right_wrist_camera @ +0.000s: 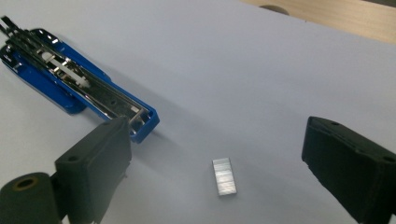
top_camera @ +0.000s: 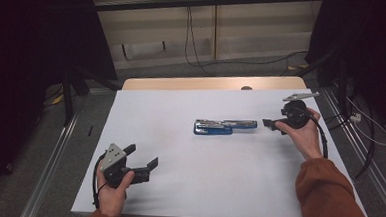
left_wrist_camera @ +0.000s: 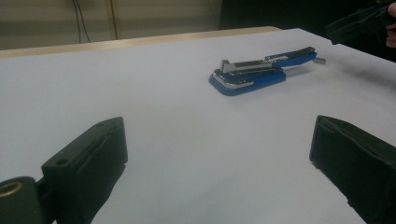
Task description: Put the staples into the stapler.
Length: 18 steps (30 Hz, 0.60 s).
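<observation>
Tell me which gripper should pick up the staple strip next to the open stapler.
Right. The right gripper is open with the staple strip lying between its jaws, beside the blue stapler. The left gripper sits far off near the table's front edge.

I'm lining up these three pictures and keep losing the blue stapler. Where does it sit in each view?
High view: the blue stapler lies opened out flat at the middle of the white table.
Left gripper view: upper right of centre, beyond the open jaws.
Right gripper view: upper left, its near end just past the left jaw.
Shared landmark: the small strip of staples off the stapler's end, also in the left gripper view.
</observation>
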Each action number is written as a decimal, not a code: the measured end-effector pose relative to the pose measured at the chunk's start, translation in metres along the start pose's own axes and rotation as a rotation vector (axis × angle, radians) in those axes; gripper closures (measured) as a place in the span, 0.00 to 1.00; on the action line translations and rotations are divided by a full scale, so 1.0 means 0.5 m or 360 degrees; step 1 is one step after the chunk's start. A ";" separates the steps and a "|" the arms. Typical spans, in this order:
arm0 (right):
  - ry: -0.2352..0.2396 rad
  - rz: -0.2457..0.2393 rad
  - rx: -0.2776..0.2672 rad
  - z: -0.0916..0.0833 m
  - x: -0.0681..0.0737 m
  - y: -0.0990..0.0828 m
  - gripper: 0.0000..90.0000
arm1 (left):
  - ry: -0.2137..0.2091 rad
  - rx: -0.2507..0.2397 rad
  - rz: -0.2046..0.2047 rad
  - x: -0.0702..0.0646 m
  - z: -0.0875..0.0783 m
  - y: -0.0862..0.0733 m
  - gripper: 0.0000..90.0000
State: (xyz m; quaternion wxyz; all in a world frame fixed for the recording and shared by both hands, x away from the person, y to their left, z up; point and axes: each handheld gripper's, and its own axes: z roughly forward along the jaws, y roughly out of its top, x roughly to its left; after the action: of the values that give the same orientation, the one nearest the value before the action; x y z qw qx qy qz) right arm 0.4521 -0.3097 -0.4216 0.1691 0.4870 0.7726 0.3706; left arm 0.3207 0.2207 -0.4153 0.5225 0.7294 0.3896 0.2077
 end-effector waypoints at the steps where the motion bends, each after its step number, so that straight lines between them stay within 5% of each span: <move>1: 0.0001 -0.0002 0.0016 0.001 0.000 0.000 0.12 | -0.0003 0.0000 -0.0003 0.000 0.001 0.000 0.05; 6: -0.0002 -0.0028 0.0019 0.004 -0.005 0.005 0.16 | 0.0007 -0.0002 -0.0010 0.002 0.000 0.001 0.05; 18: 0.0037 -0.0108 0.0284 0.036 -0.008 0.021 0.31 | -0.0005 0.0040 -0.0007 0.002 0.008 -0.001 0.05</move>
State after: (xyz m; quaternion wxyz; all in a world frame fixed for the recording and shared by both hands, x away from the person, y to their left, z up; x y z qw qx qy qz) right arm 0.4716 -0.3033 -0.4262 0.1286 0.4693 0.8206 0.2998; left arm 0.3238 0.2191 -0.4174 0.5144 0.7354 0.3928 0.2007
